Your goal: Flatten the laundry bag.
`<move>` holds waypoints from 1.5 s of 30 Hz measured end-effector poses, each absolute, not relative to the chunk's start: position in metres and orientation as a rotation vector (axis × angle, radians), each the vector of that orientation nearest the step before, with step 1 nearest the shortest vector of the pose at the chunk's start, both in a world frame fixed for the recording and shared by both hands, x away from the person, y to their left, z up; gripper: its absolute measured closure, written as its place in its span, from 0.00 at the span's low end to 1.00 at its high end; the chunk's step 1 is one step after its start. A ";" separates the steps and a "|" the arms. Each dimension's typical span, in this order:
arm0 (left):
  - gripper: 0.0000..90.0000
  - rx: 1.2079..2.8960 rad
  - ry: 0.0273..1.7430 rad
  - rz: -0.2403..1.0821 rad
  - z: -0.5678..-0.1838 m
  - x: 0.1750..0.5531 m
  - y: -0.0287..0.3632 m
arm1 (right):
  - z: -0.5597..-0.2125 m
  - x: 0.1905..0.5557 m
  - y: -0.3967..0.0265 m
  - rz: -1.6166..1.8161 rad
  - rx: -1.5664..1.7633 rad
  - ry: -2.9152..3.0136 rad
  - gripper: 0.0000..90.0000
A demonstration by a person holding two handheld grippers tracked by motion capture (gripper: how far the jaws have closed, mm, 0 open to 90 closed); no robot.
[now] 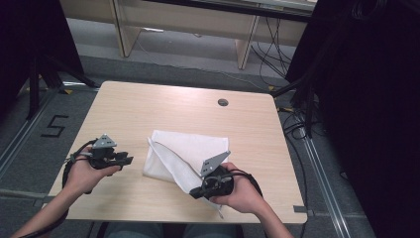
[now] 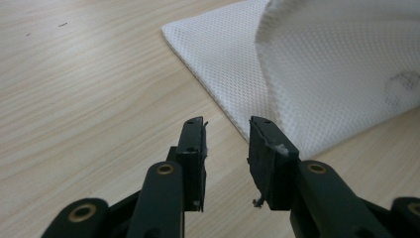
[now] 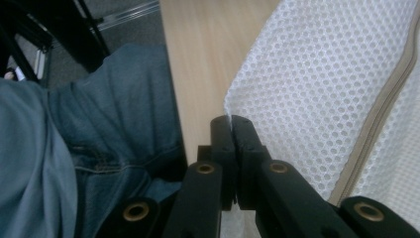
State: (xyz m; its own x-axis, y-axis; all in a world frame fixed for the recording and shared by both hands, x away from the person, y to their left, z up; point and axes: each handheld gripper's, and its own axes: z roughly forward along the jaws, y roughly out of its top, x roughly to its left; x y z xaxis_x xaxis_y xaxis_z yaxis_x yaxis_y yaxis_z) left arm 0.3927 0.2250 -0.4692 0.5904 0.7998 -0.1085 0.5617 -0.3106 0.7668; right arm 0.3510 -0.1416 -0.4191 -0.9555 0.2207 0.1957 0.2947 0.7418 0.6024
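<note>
high view: white mesh cloth [image 1: 185, 151] lies mid-table [image 1: 148, 106], its near right corner lifted by the right gripper [image 1: 198, 191]; left gripper [image 1: 130, 160] sits just left of the cloth, not touching. left gripper view: jaws apart w/ nothing between, cloth [image 2: 307, 69] just beyond the tips. right gripper view: jaws together, clamped on the cloth's [image 3: 317, 99] edge (jeans at left, past the table's near edge).

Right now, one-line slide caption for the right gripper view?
Right gripper jaws shut on an edge of the white mesh bag, held near the table edge.
</note>
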 end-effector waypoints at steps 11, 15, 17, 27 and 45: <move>0.73 2.004 1.100 0.397 -0.471 0.393 0.230 | -0.431 0.330 -0.153 -0.920 -0.330 -2.771 1.00; 0.73 2.001 1.101 0.403 -0.471 0.393 0.229 | -0.434 0.325 -0.159 -0.880 -0.345 -2.772 1.00; 0.72 2.011 1.082 0.415 -0.472 0.393 0.226 | -0.436 0.325 -0.163 -0.846 -0.375 -2.757 1.00; 0.70 2.044 1.045 0.418 -0.473 0.392 0.215 | -0.448 0.330 -0.176 -0.768 -0.445 -2.744 1.00; 0.59 2.121 0.846 0.376 -0.474 0.380 0.180 | -0.473 0.343 -0.157 -0.725 -0.668 -2.789 1.00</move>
